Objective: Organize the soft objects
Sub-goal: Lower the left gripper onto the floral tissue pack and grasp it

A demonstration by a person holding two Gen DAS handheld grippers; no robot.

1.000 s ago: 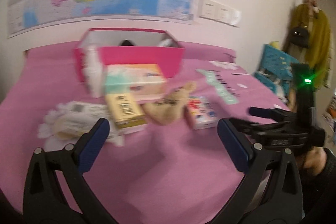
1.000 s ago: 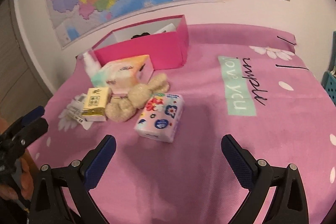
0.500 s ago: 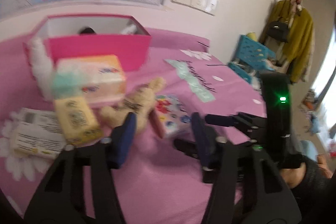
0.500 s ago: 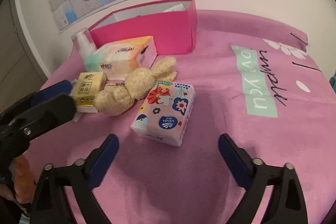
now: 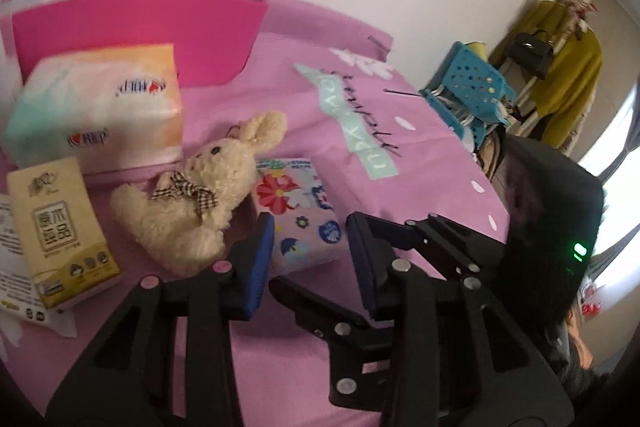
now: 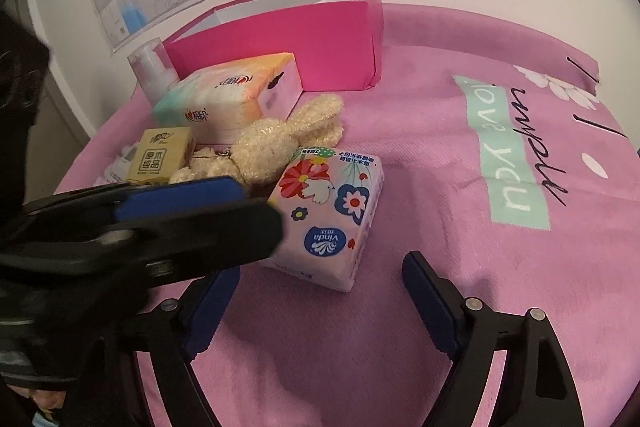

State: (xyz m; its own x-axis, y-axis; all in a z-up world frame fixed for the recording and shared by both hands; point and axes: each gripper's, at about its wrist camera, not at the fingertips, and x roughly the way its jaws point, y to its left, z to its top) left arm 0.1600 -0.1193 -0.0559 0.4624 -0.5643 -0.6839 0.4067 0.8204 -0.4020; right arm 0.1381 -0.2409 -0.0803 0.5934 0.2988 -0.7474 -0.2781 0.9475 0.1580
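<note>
Four soft items lie clustered on the pink bed cover [image 6: 420,307] before a pink box [image 6: 312,43]: floral tissue pack [image 6: 332,215], cream plush rabbit [image 5: 200,195], large tissue pack [image 5: 104,107], small yellow tissue pack [image 5: 60,231]. Left claw [image 5: 310,251]: jaws closing, half-narrowed, the floral tissue pack's near end between the pads, contact unclear. Right claw [image 6: 320,299]: jaws closing yet wide, empty, just short of the same pack
</note>
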